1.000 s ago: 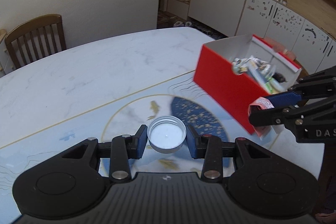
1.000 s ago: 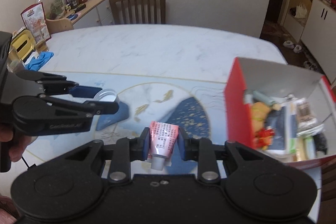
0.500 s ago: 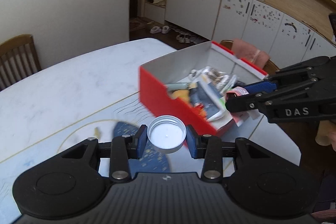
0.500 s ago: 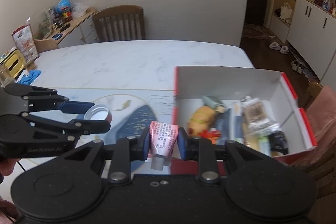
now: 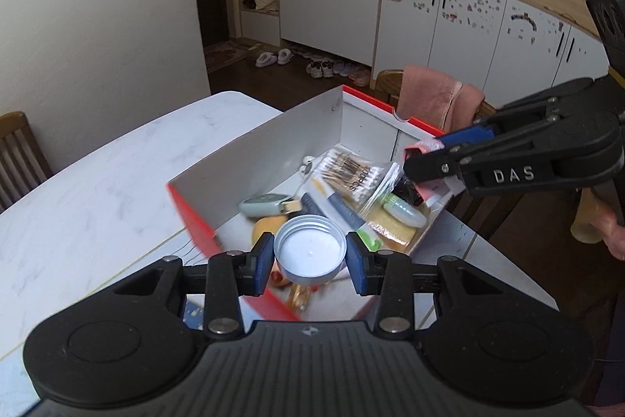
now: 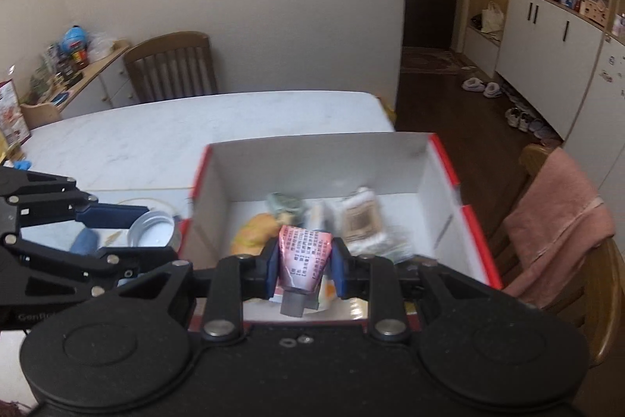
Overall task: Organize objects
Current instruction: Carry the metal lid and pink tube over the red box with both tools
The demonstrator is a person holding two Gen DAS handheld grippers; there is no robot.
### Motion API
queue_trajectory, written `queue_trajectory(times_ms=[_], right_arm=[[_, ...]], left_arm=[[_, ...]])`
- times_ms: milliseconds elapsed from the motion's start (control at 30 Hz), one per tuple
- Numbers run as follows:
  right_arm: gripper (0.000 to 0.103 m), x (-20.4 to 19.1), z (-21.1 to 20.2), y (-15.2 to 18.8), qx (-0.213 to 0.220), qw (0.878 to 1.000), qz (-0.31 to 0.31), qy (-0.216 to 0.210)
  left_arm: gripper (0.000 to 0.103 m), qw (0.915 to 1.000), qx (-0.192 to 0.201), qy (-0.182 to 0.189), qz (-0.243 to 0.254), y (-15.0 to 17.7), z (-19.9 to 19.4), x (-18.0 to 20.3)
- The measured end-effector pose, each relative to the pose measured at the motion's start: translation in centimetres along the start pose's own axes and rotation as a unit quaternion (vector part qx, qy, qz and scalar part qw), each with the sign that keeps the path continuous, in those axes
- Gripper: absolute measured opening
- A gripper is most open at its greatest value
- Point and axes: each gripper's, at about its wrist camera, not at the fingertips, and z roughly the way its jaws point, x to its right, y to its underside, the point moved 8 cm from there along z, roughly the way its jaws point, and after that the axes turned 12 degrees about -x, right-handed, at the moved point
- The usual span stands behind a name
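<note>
Your left gripper [image 5: 309, 258] grips a silver screw lid [image 5: 309, 252] rim to rim between its blue pads [image 5: 262, 258], open face up, so it sits level and should drop flat; it hangs over the near corner of the red box [image 5: 195, 225], directly ahead of the fingertips. Your right gripper [image 6: 304, 270] is clenched on a pink printed tube [image 6: 304, 260], cap end toward the camera, squeezed across its flat body, probably the firmest hold on something that soft. The tube sits above the box's near wall [image 6: 211, 182], with a cotton-swab pack [image 5: 351, 174] and other small items lying just beyond the tips. Versus a second ago: both tools then hovered over the patterned table [image 5: 97, 182] with the box off to the right; now both are above its open interior, grips unchanged. Judgement: transport is nearly finished and release into the box is the remaining step.
</note>
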Motion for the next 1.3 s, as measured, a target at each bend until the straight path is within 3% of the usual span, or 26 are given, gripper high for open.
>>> queue_trajectory(times_ms=[333,767,1200,1300], right_arm=[[0.026,4.9,3.6,-0.7,-0.029,0.999,0.029,0.005],[0.026,4.4,9.2,-0.1,-0.102,0.995,0.008,-0.003],[0.027,4.8,11.6,0.6,-0.127,0.992,-0.015,0.021],[0.029,4.9,11.6,0.5,-0.126,0.992,-0.014,0.015]], left_arm=[[0.038,0.9982,-0.048,-0.034,0.014,-2.4,6.1,0.9],[0.038,0.9894,-0.131,-0.057,0.023,-2.4,12.8,0.5],[0.038,0.9876,-0.141,-0.058,0.04,-3.0,14.2,1.1],[0.043,0.988,-0.14,-0.053,0.038,-3.2,14.2,1.2]])
